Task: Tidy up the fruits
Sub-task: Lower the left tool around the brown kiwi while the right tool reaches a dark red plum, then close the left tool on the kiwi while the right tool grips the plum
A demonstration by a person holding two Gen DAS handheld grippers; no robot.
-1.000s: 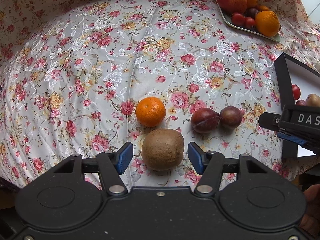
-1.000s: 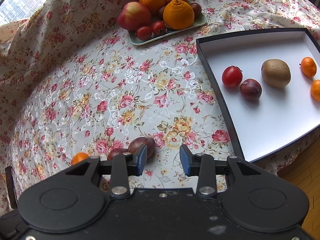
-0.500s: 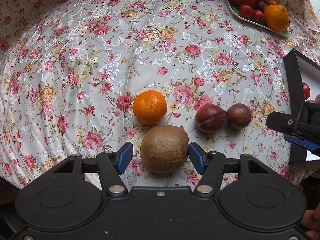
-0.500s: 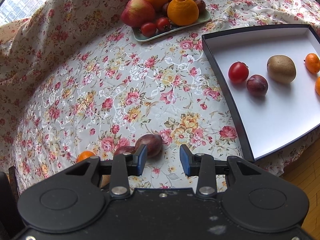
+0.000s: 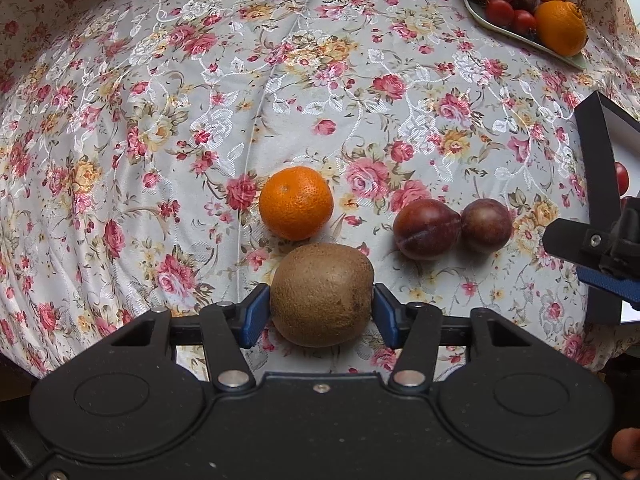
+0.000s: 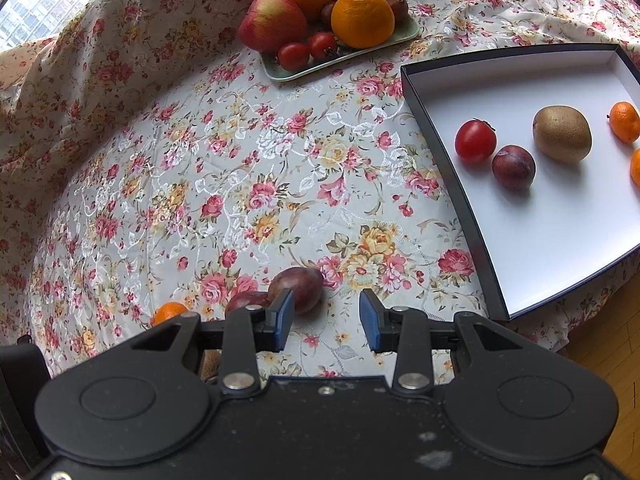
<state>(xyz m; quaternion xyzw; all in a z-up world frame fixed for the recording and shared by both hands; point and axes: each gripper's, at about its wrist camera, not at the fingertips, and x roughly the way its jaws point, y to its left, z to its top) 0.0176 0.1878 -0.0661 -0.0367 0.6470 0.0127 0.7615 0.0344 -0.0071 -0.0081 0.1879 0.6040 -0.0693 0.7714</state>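
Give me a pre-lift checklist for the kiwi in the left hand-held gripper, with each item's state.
1. Both pads of the left hand-held gripper touch the kiwi: ok.
2. Kiwi centred between the pads: ok.
3. Grip firm enough to lift: cannot tell.
4. Tangerine just behind the kiwi, clear of the pads: ok, though close.
5. Right hand-held gripper open, empty, beside the two plums: ok.
6. Free space in the box near the kiwi already there: ok.

we see a table under a floral cloth [image 6: 248, 184], daylight from a window [image 6: 36, 12] at upper left, and wooden floor [image 6: 612, 392] at lower right.
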